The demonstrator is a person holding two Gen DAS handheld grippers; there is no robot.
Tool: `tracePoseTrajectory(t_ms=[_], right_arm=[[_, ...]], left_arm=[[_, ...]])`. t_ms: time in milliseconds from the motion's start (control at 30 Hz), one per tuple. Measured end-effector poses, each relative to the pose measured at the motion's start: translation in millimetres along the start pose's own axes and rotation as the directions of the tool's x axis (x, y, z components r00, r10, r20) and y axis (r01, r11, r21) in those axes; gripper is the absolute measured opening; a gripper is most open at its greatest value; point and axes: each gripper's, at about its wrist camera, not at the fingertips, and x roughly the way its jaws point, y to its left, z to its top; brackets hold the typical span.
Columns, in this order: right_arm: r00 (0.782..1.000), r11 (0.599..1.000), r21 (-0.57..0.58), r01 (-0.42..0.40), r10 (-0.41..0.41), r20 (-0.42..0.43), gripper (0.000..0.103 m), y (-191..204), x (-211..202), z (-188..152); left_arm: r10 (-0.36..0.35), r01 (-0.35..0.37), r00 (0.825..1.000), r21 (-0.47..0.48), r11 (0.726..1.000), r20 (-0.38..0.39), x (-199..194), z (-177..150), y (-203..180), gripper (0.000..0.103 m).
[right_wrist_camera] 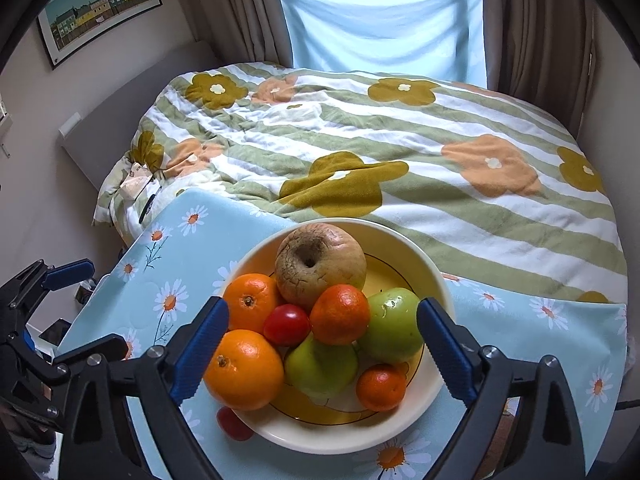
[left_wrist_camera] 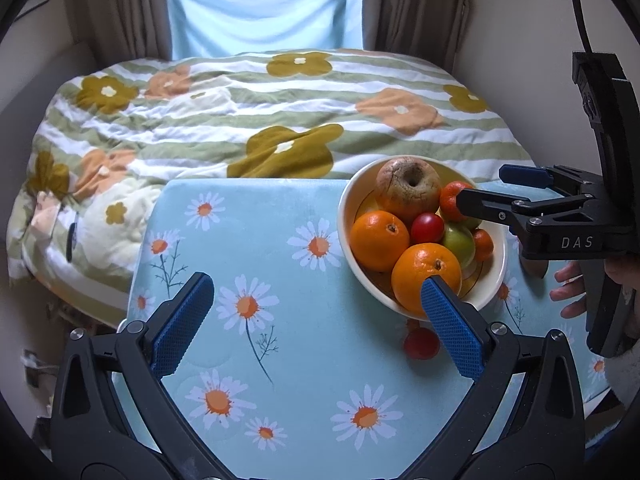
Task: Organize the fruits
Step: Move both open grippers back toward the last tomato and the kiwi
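Note:
A cream bowl on the daisy-print table holds a wrinkled brown apple, two oranges, tangerines, green fruits and a red tomato. My right gripper hangs open just above the pile, its blue pads touching nothing. A second red tomato lies on the cloth outside the bowl, beside my left gripper's right pad. My left gripper stands open and empty over the cloth, left of the bowl. In the left wrist view, the right gripper reaches in over the bowl's right side.
The light-blue tablecloth covers a small table against a bed with a striped flowered quilt. A person's hand holds the right gripper's handle. Curtains and a window stand behind the bed. A framed picture hangs on the left wall.

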Motion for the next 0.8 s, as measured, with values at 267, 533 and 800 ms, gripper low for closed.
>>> tracePoseTrajectory(t_ms=[267, 533, 800], right_arm=[[1.000, 0.998, -0.057, 0.024, -0.022, 0.020, 0.103, 3, -37, -8], [0.998, 0.996, -0.079, 0.038, -0.035, 0.048, 0.103, -1, -91, -29], [0.996, 0.992, -0.103, 0.072, -0.066, 0.066, 0.103, -17, -142, -60]], left_arm=[[0.027, -0.026, 0.998, -0.013, 1.000, 0.057, -32, 0, -14, 0.103], [0.038, -0.033, 0.994, -0.051, 0.998, 0.101, -69, -9, -40, 0.103], [0.065, -0.057, 0.990, -0.064, 0.996, 0.128, -99, -34, -75, 0.103]])
